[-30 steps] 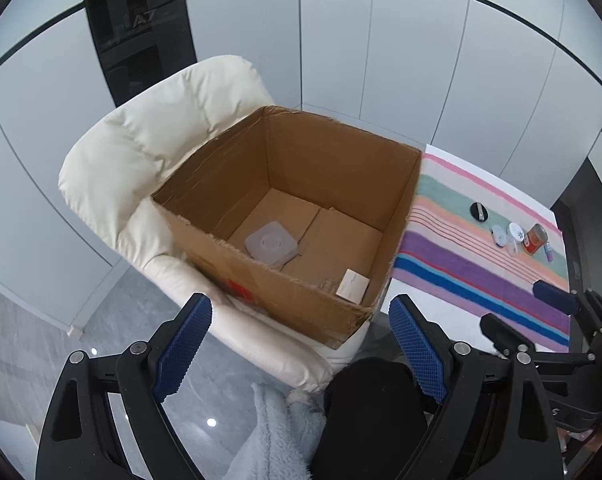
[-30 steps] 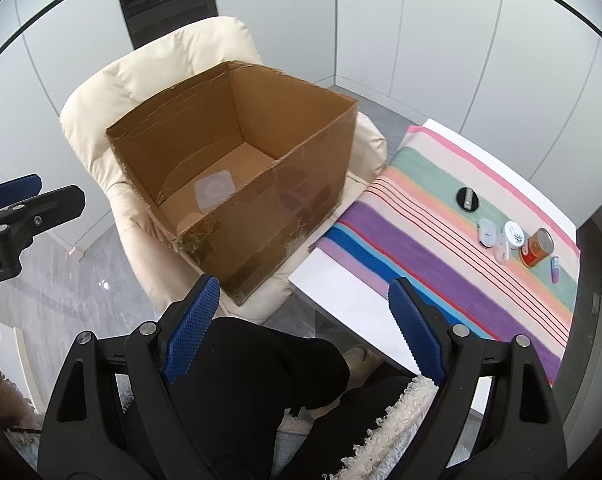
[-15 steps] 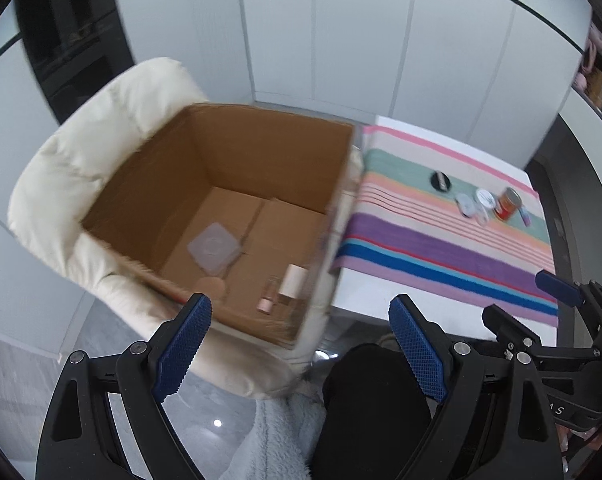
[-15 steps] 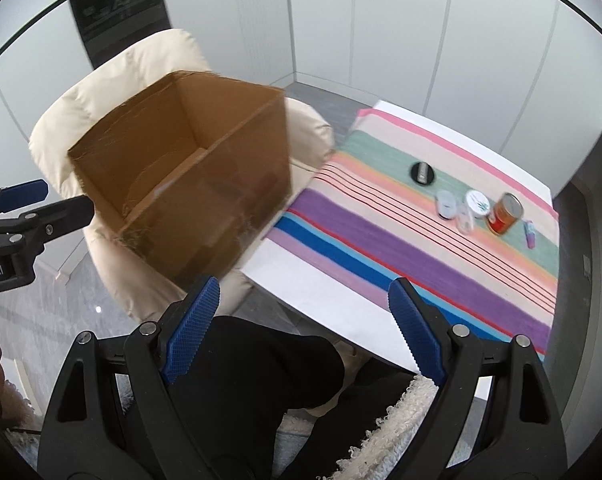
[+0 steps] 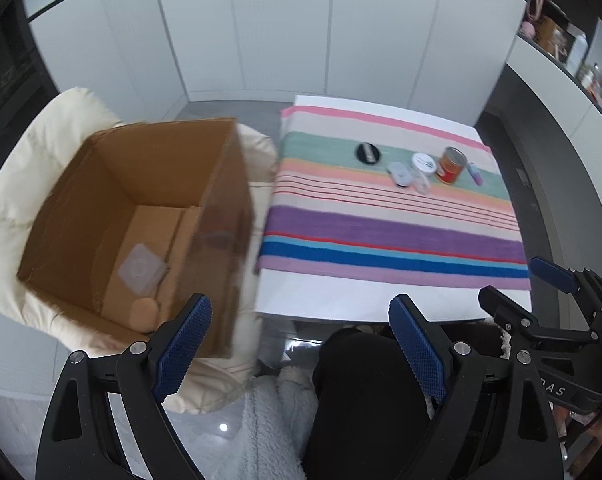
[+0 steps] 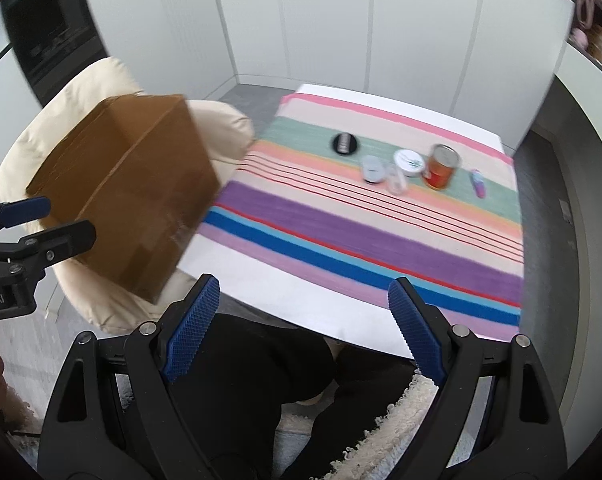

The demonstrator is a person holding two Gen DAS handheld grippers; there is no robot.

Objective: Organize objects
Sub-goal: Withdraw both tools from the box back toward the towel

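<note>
Inside, the cardboard box [image 5: 141, 216] holds a clear lid [image 5: 141, 272] — both tongs gape empty.

One box [image 5: 141, 216] sits on one chair [image 5: 29, 200], with one clear lid [image 5: 141, 270] inside. On the one striped cloth [image 5: 381, 236]: one black disc [image 5: 368, 153], one can [image 5: 451, 164], one white jar [image 5: 424, 163], one purple tube [image 5: 475, 173].

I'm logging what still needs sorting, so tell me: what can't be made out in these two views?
- Left wrist: cardboard box contents are motion-blurred, and its near wall hides part of the floor.
- Right wrist: only the box's outside shows; the interior is hidden.
- Both views: small items beside the red can are too small and blurred to identify.
</note>
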